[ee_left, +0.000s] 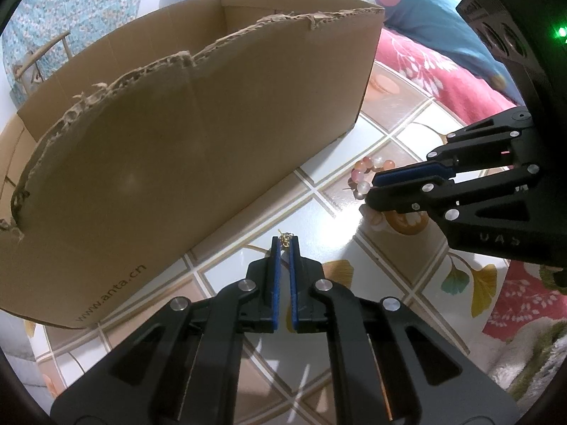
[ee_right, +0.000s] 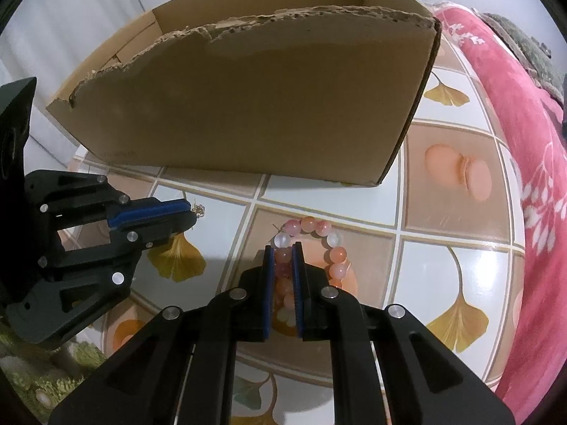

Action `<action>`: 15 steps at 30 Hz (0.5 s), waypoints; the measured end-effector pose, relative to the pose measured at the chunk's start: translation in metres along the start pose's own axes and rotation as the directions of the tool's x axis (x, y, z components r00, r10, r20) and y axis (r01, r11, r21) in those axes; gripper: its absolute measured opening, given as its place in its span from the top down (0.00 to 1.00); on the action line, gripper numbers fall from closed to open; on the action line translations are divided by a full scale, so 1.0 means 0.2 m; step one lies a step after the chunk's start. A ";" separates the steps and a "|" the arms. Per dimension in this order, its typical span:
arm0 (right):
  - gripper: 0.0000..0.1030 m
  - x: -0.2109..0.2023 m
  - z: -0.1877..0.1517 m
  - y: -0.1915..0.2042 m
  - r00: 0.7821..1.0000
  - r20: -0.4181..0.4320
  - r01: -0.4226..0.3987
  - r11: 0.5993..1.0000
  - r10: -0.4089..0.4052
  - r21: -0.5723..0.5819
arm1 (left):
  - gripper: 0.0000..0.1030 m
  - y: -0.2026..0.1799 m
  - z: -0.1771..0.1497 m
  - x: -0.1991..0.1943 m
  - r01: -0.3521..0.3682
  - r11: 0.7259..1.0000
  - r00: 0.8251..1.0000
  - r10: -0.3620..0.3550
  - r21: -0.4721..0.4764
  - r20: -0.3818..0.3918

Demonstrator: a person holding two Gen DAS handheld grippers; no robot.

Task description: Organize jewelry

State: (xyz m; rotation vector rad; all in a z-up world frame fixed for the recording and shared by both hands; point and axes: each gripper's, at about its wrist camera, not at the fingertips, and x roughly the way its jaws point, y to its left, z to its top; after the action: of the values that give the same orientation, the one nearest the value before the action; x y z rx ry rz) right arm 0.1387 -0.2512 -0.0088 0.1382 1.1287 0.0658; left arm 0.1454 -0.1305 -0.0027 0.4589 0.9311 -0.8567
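1. Jewelry on a tiled tabletop (ee_right: 457,209): a bracelet of pink, orange and milky-white beads (ee_right: 319,244) lies in a loop in front of a torn-edged cardboard box (ee_right: 248,106), while a small gold-coloured piece (ee_left: 286,238) sits further to the left, near the box's front wall.
2. Right gripper (ee_right: 282,248), tilted steeply downward, has its blue-padded jaws drawn narrow around one side of the bracelet, with beads pressed between the pads; the rest of the loop rests on the tabletop.
3. Left gripper (ee_left: 285,242), also angled down, is pinched almost fully together on the gold-coloured piece, which pokes out just past the tips; what kind of jewelry it is cannot be made out.
4. Box stands open-topped just behind both grippers, printed lettering running along its lower front edge.
5. Pink floral cloth (ee_right: 524,148) drapes along the table's right side.
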 end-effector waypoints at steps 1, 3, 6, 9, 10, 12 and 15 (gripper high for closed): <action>0.90 0.00 0.00 -0.01 1.000 0.000 -0.003 1.000 0.003 0.001 | 0.98 0.00 0.00 0.00 -0.002 1.000 1.000 0.002 0.000 0.002; 0.90 -0.01 0.00 -0.03 1.000 0.000 -0.013 1.000 0.013 0.010 | 1.00 0.01 -0.01 0.00 0.000 1.000 1.000 0.000 -0.004 0.006; 0.90 -0.01 0.00 -0.04 1.000 0.001 -0.020 1.000 0.020 0.017 | 1.00 0.02 -0.02 -0.01 0.009 1.000 1.000 -0.009 -0.014 0.023; 0.90 -0.01 0.00 -0.04 1.000 0.002 -0.016 1.000 0.016 0.015 | 1.00 0.03 -0.04 -0.02 0.024 1.000 0.999 -0.023 -0.018 0.040; 0.90 -0.02 0.00 -0.04 1.000 0.002 -0.016 1.000 0.016 0.016 | 1.00 0.04 -0.06 -0.03 0.033 0.999 0.999 -0.032 -0.019 0.044; 0.90 -0.02 0.00 -0.04 1.000 0.004 -0.017 1.000 0.017 0.021 | 1.00 0.06 -0.08 -0.05 0.056 0.998 0.997 -0.054 -0.027 0.055; 0.90 -0.02 -0.01 -0.04 1.000 0.010 -0.022 0.999 0.022 0.028 | 1.00 0.09 -0.11 -0.10 0.093 0.995 0.993 -0.090 -0.042 0.071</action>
State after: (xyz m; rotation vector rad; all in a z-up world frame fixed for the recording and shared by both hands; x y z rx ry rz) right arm 0.1354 -0.2596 -0.0080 0.1761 1.1185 0.0685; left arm 0.1436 -0.0967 0.0017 0.3475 0.9115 -0.9269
